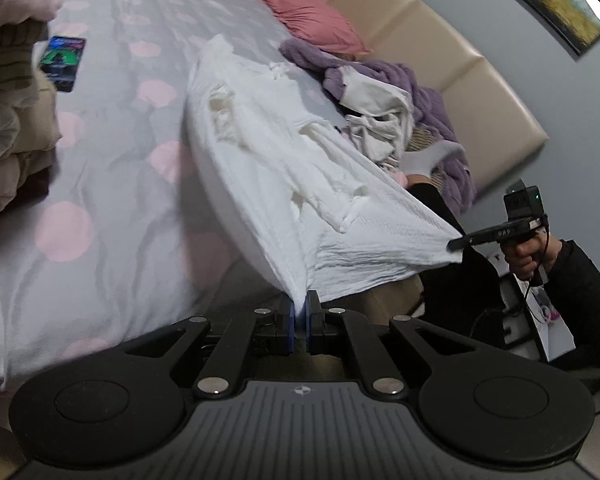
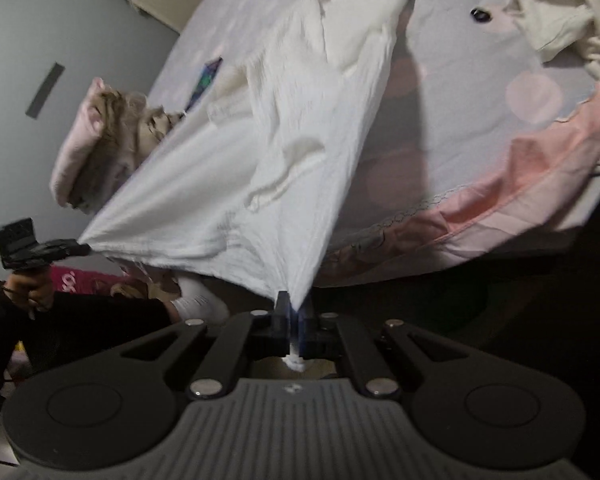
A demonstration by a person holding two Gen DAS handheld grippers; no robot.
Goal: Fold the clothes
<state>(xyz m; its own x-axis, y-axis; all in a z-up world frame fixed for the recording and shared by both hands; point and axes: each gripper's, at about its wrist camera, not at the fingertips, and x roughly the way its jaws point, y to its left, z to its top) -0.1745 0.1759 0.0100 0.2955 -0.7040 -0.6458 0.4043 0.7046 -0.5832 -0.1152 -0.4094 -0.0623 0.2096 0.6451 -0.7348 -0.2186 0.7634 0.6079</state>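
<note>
Both grippers are clamped on one white garment (image 1: 284, 168), stretched taut between them above the near edge of the bed (image 1: 112, 184). The left gripper (image 1: 300, 312) pinches a corner of the fabric between its blue-padded fingers, jaws drawn together with only the cloth between them. The right gripper (image 1: 456, 245) is seen from the left wrist view off to the side, its black fingers closed on the opposite corner, with the right hand (image 1: 530, 256) wrapped around the handle below a dark sleeve (image 1: 580, 280). From the right wrist view, the right gripper's jaws are likewise squeezed on a bunched tip of the cloth, a tuft poking out behind them, while the left hand (image 2: 34, 286) grips its tool low at the side.

The garment's far end trails onto the grey sheet with pale pink dots. Beyond it lie a pink pillow (image 1: 308, 16), a purple fluffy blanket (image 1: 428, 92) tangled with white and cream clothes (image 1: 380, 120), and a padded beige headboard (image 1: 452, 52). A stack of folded clothes (image 1: 8, 120) sits at one side of the bed, with a colourful card or booklet (image 1: 63, 63) lying flat near it. A pink bed skirt (image 2: 520, 184) hangs along the mattress edge.
</note>
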